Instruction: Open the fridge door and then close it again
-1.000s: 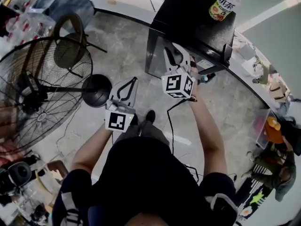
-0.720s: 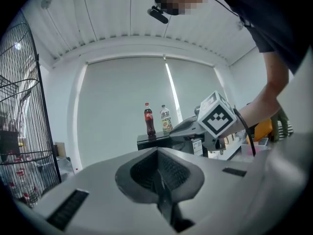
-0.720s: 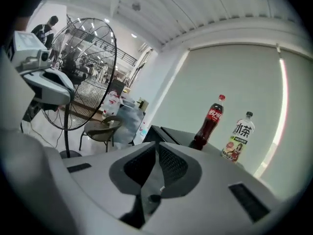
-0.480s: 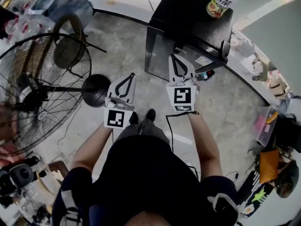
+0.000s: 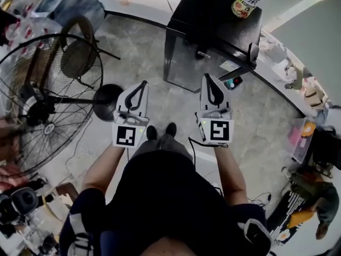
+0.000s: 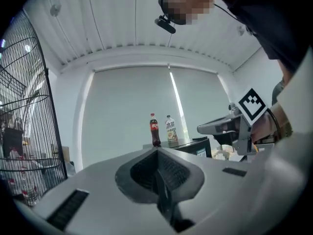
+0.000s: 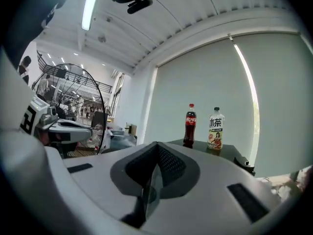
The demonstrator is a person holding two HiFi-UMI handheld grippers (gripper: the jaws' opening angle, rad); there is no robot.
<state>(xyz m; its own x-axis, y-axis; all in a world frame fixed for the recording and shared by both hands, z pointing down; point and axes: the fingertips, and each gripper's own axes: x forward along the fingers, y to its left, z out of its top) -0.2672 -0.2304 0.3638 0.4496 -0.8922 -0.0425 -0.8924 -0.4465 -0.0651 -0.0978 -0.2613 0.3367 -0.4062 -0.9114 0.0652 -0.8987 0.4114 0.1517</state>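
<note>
Two hand-held grippers point at a small black fridge [image 5: 213, 20] that stands on the floor ahead of their tips, closer to the right one and well clear of both. It is a squat box with a matt black top and a glossy dark door [image 5: 186, 63] that mirrors the grey floor; the door looks shut, flush with the body. On its top, beyond the jaw tips in both gripper views, stand a cola bottle [image 7: 190, 124] with a red cap and label and a pale tea bottle [image 7: 215, 128] with a white cap, side by side.

The left hand-held gripper [image 5: 143, 84] has its jaws pressed together with nothing between them; the ribbed dark pads meet in a line inside a smooth grey plastic shell. The right hand-held gripper [image 5: 206, 76] is the same: jaws fully together, empty. Each carries a white cube with black square markers [image 5: 218, 130] at its rear.

Left of the left hand-held gripper stands a large floor fan [image 5: 48, 100] with a round black wire cage and a domed base. The floor [image 5: 144, 47] is mottled grey stone or concrete.

One second ago the right hand-held gripper was rolled over and close against the fridge's front with its jaws partly apart. Now it has drawn back, turned upright and closed, level with the left one, which has shifted only a little.
</note>
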